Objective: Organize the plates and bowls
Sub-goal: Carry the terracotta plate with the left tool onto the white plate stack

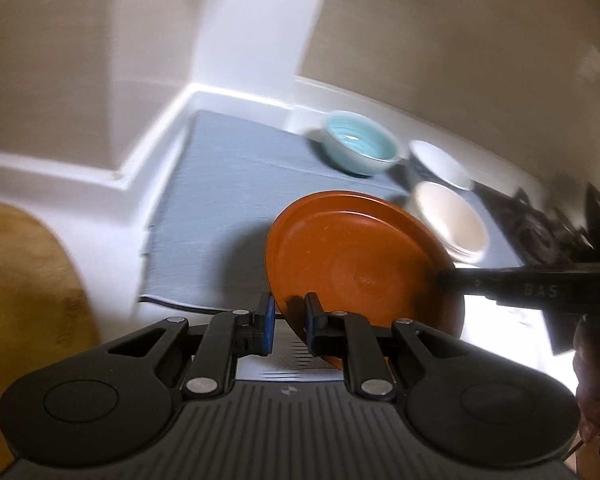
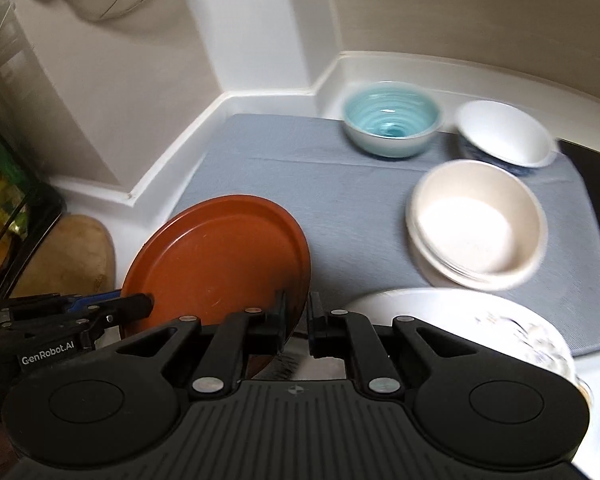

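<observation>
Round matte orange plate (image 1: 352,256) is pinched at opposite rims by left gripper (image 1: 290,312) and right gripper (image 2: 298,314), raised over grey mat (image 2: 300,176). Cream bowls (image 2: 476,220) look nested (blurry); teal bowl (image 2: 392,122), white bowl (image 2: 504,136), patterned white plate (image 2: 460,320) still unsorted.

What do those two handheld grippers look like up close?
Both are black plastic, with ribbed grey bases, round side discs and silver rivets. The left gripper has blue pads. White "GenRobot.AI" lettering marks its side in the right view. The right gripper looks all black.
</observation>
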A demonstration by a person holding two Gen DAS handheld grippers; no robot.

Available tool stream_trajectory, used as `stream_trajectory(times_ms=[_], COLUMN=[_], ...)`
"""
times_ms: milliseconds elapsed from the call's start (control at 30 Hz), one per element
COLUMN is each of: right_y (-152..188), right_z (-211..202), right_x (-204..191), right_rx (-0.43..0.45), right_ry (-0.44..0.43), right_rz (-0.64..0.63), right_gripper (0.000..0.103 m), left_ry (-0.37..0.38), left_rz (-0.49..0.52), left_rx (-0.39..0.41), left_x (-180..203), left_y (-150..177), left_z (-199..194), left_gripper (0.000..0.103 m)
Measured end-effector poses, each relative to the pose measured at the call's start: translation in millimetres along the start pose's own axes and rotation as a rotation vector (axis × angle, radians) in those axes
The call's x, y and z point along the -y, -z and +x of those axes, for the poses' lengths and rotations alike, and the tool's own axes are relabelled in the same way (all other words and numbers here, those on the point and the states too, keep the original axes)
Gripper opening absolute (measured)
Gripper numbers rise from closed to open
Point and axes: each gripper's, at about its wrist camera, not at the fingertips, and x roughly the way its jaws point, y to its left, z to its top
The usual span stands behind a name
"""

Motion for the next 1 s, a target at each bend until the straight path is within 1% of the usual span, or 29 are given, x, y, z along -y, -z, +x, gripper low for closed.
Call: stream_trajectory(times_ms=[233, 367, 433, 567, 700, 1000], right_y=[29, 46, 51, 62, 71, 81], right_z=[-31, -46, -47, -52, -55, -60], right_x=[37, 57, 66, 76, 84, 90], right_rx=[0.018, 0.025, 0.026, 0.017, 0.008, -0.002], right_ry=[0.084, 0.128, 0.149, 0.184, 0.204, 0.240], right_rz=[0.104, 0.164, 0.187, 0.227, 0.250, 0.281], right_gripper=[0.011, 0.011, 0.011, 0.011, 0.011, 0.012], left_ry=[0.110, 0.162, 0.180, 0.209, 0.227, 0.246], left_rz=[0.131, 0.202, 0.234, 0.279, 0.299, 0.347], left_rx=[-0.028, -0.045, -0.052, -0.074, -0.102, -0.135], left_x=[40, 63, 72, 87, 95, 106], left_y=[3, 6, 9, 15, 19, 25], left_z=[10, 18, 20, 28, 36, 46], left_gripper=[0.016, 0.016, 0.016, 0.016, 0.017, 0.017])
